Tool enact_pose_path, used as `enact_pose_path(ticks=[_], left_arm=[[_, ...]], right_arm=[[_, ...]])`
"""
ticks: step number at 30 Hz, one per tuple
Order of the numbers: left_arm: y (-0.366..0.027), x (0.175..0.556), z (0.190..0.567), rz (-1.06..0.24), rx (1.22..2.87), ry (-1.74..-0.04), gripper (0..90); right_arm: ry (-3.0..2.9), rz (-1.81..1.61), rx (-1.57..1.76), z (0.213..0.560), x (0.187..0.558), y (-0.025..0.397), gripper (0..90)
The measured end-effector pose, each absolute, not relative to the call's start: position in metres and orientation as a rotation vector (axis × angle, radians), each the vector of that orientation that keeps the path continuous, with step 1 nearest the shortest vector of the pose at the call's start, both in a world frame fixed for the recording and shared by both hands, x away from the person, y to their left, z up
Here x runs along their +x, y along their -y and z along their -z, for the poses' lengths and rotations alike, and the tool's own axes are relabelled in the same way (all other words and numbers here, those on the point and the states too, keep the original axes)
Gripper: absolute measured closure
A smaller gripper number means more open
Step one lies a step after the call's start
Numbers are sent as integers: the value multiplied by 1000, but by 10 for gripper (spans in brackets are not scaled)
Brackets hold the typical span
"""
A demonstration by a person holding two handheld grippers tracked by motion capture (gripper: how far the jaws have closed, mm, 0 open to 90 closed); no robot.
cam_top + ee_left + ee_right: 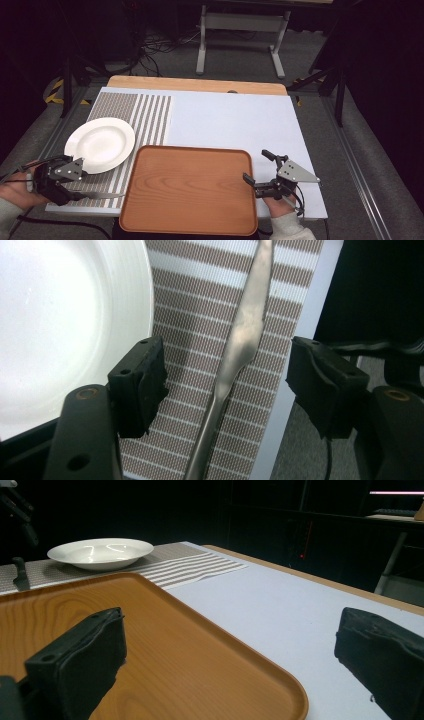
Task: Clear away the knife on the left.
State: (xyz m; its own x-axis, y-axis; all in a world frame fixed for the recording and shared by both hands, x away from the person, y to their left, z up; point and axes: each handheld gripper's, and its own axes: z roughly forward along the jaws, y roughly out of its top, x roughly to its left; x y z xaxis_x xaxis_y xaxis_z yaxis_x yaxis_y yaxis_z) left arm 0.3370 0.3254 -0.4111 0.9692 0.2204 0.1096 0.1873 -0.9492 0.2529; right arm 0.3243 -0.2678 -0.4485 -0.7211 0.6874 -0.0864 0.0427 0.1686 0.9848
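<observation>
On the striped placemat (pixel 142 112), near the table's front left edge, I see a butter knife (pixel 97 195) lying flat; its long axis runs along the front edge, blade toward the wooden tray (pixel 190 187); my left gripper (pixel 227 375) hangs over it, jaws spread wide on either side of the blade, not touching it; a white plate (pixel 100 144), empty, sits on the mat just behind; the tray is empty too, on a pale tabletop (pixel 235 122) with a wooden far edge; dark room, grey floor, cables behind; my right gripper (pixel 259 170) rests at the tray's right rim, jaws apart, holding nothing.
</observation>
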Motion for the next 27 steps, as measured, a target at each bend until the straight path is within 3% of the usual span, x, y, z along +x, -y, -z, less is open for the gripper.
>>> enact_pose_path(ticks=[16, 27], left_arm=[[-332, 352, 427, -115, 3026, -260, 381], [-329, 354, 437, -88, 3112, -73, 587]], right_arm=[[-1927, -1601, 692, 449, 325, 267, 9], [-1928, -1596, 675, 449, 323, 268, 15]])
